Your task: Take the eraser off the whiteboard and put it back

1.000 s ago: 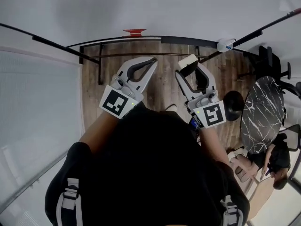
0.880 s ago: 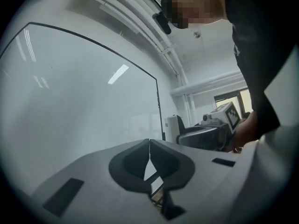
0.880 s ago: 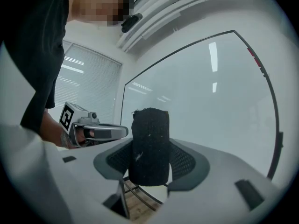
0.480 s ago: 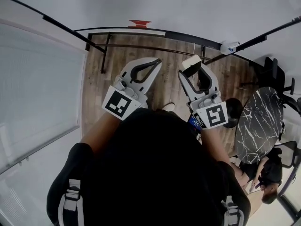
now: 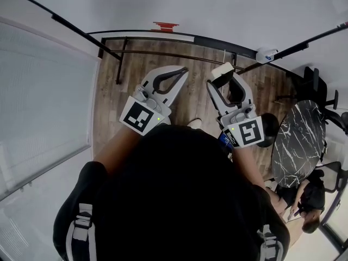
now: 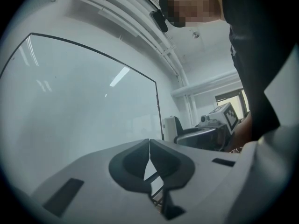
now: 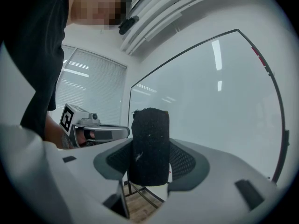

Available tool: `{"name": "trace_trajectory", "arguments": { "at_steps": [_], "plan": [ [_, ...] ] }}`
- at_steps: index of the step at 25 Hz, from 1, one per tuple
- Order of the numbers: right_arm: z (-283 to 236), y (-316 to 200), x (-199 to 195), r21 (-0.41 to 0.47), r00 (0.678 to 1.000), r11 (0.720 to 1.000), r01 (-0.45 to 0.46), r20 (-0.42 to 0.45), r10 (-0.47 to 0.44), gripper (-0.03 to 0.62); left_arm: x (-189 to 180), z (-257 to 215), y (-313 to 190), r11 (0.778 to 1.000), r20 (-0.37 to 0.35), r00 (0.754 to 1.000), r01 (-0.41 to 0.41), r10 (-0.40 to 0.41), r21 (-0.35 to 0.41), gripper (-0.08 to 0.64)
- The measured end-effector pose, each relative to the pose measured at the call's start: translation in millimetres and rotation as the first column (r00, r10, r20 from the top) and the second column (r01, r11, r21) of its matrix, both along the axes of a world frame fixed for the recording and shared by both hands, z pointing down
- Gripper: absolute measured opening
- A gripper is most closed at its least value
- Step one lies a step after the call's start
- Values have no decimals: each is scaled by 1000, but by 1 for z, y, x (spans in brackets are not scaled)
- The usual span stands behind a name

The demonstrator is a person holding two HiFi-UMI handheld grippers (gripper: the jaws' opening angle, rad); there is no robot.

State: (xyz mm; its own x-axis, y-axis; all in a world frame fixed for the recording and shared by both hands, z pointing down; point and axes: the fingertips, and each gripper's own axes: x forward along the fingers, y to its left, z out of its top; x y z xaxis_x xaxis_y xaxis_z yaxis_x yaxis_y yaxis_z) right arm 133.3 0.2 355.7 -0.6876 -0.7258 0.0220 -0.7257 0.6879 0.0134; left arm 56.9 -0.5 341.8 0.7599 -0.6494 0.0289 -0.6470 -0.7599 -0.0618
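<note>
Head view: whiteboard (image 5: 190, 7) stands on wood floor (image 5: 197, 94), marble table (image 5: 296, 140) at right.

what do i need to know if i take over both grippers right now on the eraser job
Right gripper: shut on the eraser, held level in front of the whiteboard, not touching it.
Left gripper: shut, nothing between its jaws, level beside the right one.
Done: the eraser is off the board.
Left: bring the eraser up against the whiteboard, set it there and open the jaws.
</note>
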Motion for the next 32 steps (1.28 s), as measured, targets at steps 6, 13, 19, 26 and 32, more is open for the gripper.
{"name": "trace_trajectory", "arguments": {
  "at_steps": [6, 13, 19, 26, 32],
  "plan": [
    [-2, 0, -7, 1, 1000, 1000, -3, 11, 3, 222, -6, 0, 1, 1000, -8, 1000, -3, 3, -9, 5],
    [0, 4, -9, 0, 1000, 1000, -11, 13, 11, 222, -5, 4, 6, 999, -13, 1000, -27, 27, -20, 5],
    [-3, 8, -3, 9, 1000, 1000, -19, 3, 19, 222, 0, 4, 9, 999, -6, 999, -35, 35, -25, 5],
    [-5, 9, 19, 10, 999, 999, -35, 8, 35, 222, 22, 1, 10, 999, -4, 999, -41, 41, -31, 5],
    [-10, -2, 48, 23, 998, 998, -61, 14, 60, 222, 45, -6, 2, 999, -18, 999, -36, 35, -20, 5]
  ]
}}
